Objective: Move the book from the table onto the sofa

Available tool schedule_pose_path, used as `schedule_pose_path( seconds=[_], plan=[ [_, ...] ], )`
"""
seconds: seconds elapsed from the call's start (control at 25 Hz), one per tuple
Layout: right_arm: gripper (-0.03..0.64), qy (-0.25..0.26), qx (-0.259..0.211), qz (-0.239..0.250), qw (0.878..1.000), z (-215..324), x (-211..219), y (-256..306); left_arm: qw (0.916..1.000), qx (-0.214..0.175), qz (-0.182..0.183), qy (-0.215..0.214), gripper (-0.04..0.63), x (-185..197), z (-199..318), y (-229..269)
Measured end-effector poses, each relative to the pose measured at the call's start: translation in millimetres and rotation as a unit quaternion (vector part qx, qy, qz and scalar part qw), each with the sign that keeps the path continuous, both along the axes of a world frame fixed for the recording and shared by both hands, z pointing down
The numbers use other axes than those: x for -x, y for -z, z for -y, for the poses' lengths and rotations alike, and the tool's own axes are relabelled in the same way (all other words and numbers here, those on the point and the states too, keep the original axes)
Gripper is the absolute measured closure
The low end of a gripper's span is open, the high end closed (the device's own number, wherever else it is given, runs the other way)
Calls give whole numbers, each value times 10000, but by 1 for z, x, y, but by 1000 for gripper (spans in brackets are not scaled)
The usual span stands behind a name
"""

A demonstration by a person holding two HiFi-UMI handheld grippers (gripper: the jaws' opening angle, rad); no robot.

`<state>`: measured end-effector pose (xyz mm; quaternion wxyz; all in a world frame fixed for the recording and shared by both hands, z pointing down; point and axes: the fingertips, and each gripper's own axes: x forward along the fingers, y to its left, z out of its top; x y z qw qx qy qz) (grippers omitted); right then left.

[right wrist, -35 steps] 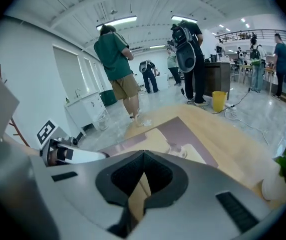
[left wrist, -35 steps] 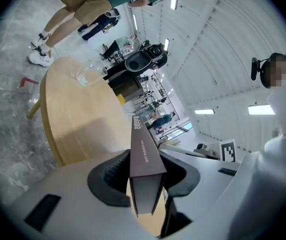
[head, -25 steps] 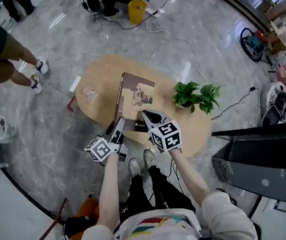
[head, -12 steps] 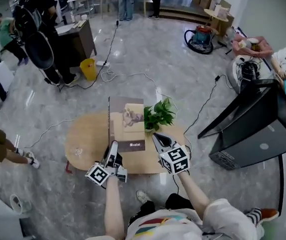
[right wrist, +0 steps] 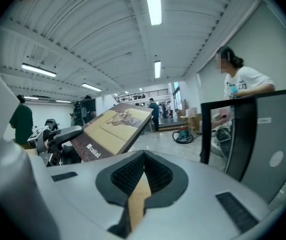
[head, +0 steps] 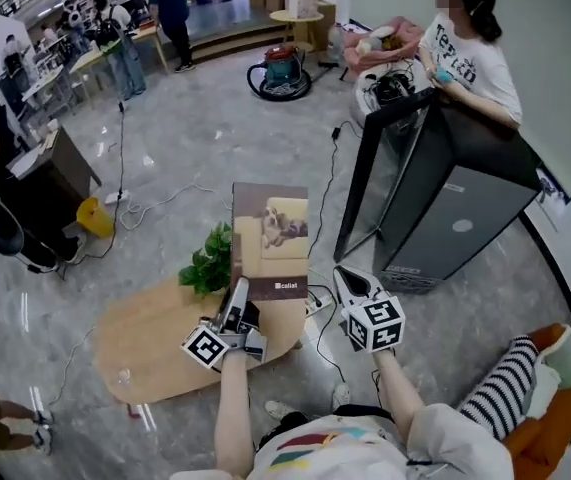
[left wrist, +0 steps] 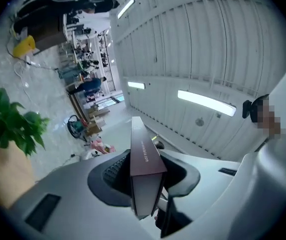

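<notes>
The brown book (head: 270,238), with a sofa-and-dog picture on its cover, is in the air above the right end of the wooden table (head: 155,338). My left gripper (head: 237,303) is shut on the book's lower left edge by the spine. In the left gripper view the book (left wrist: 145,169) stands edge-on between the pads. My right gripper (head: 350,280) hangs to the book's right, apart from it, jaws together and empty. From the right gripper view the book's cover (right wrist: 115,129) shows tilted at the left, beyond the gripper (right wrist: 143,156).
A potted plant (head: 208,263) stands on the table behind the book. A tall black and grey cabinet (head: 435,198) is ahead on the right, with a person (head: 470,48) behind it. A striped cushion (head: 505,398) and an orange seat edge (head: 555,428) lie at the lower right. Cables run across the floor.
The book has left the tabletop and risen in the left gripper. Both grippers have swung up and rightward; the table now lies at the lower left and the cabinet has come into view ahead.
</notes>
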<state>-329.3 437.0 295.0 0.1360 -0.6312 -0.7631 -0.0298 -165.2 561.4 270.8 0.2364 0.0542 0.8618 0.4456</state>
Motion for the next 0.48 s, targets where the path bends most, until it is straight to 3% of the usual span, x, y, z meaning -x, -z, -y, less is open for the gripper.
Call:
schedule_pose_path(
  seconds=[0.24, 0.48],
  plan=[
    [604, -1285, 46, 23, 9917, 133, 110, 0, 9917, 51, 290, -1251, 445, 143, 99, 16],
    [604, -2544, -55, 20, 9671, 261, 178, -2, 9681, -180, 605, -2425, 445, 245, 192, 27]
  ],
)
